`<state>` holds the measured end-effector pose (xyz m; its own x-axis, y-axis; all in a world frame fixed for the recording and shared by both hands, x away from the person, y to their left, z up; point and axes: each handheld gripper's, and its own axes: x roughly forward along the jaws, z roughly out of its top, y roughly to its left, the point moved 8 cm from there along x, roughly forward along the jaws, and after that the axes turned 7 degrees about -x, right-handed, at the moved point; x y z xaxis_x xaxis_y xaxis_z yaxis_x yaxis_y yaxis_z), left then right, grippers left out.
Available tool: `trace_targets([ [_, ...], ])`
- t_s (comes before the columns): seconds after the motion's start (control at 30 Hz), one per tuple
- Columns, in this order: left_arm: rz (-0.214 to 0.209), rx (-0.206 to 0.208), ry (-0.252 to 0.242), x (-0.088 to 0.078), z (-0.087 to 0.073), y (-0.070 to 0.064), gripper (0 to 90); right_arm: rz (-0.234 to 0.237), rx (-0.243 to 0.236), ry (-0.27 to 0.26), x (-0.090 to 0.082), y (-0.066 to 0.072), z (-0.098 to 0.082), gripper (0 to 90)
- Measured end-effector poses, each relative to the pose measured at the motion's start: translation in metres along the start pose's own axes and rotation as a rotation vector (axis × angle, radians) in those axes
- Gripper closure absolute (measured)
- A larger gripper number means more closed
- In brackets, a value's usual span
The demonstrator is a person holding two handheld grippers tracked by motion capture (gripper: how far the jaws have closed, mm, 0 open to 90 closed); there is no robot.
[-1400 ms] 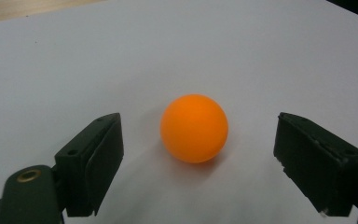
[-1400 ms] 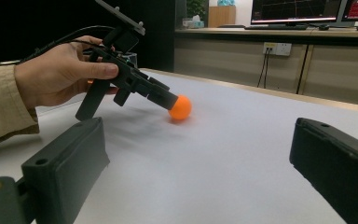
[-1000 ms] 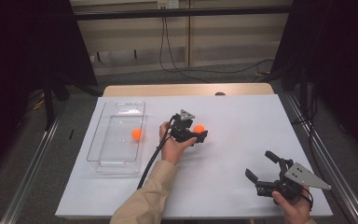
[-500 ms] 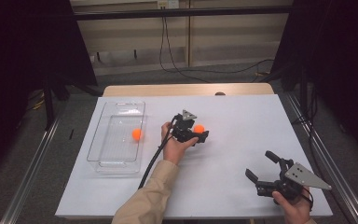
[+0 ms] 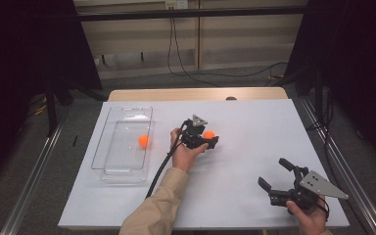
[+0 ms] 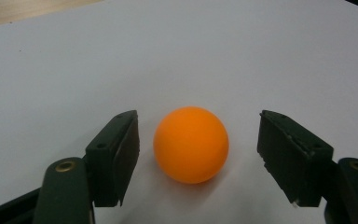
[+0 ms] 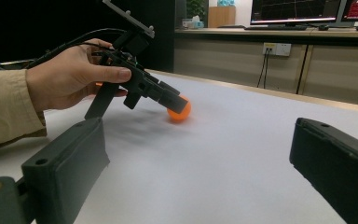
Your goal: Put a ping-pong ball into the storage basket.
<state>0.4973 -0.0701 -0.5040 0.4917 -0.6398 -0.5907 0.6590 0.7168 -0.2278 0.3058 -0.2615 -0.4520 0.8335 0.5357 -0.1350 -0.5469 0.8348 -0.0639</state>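
Left gripper (image 5: 209,138) sits low on the white table (image 5: 254,127) near its middle, its jaws on either side of an orange ball (image 6: 191,143) that rests on the surface. Its jaws have just been closing, yet the left gripper view shows a gap on both sides of the ball, narrow at the left pad and wider at the right, so nothing is pinched yet. From the high view that same ball is half hidden behind the gripper body and the grey plate on top, with just an orange sliver showing. The person's left hand (image 5: 185,152) wraps the handle, and a tan sleeve (image 5: 155,208) runs off the near edge.

A second orange ball (image 5: 143,141) lies inside the clear tray (image 5: 108,134) at the left of the table; the tray's transparent walls are hard to trace against the white.

Right gripper (image 5: 280,180) hangs over the near right corner with its jaws spread wide and nothing between them. The right hand (image 5: 307,219) holding it is cut off by the bottom of the frame.
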Motion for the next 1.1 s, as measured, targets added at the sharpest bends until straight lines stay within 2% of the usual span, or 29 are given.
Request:
trace_targets([
  [0.3, -0.039, -0.007, -0.019, 0.002, 0.001, -0.002, 38.3, 0.000, 0.000, 0.001, 0.000, 0.000, 0.000, 3.3],
  [1.1, -0.052, -0.022, 0.043, 0.011, -0.003, -0.005, 46.6, -0.001, 0.003, -0.001, -0.001, -0.001, 0.000, 3.3],
])
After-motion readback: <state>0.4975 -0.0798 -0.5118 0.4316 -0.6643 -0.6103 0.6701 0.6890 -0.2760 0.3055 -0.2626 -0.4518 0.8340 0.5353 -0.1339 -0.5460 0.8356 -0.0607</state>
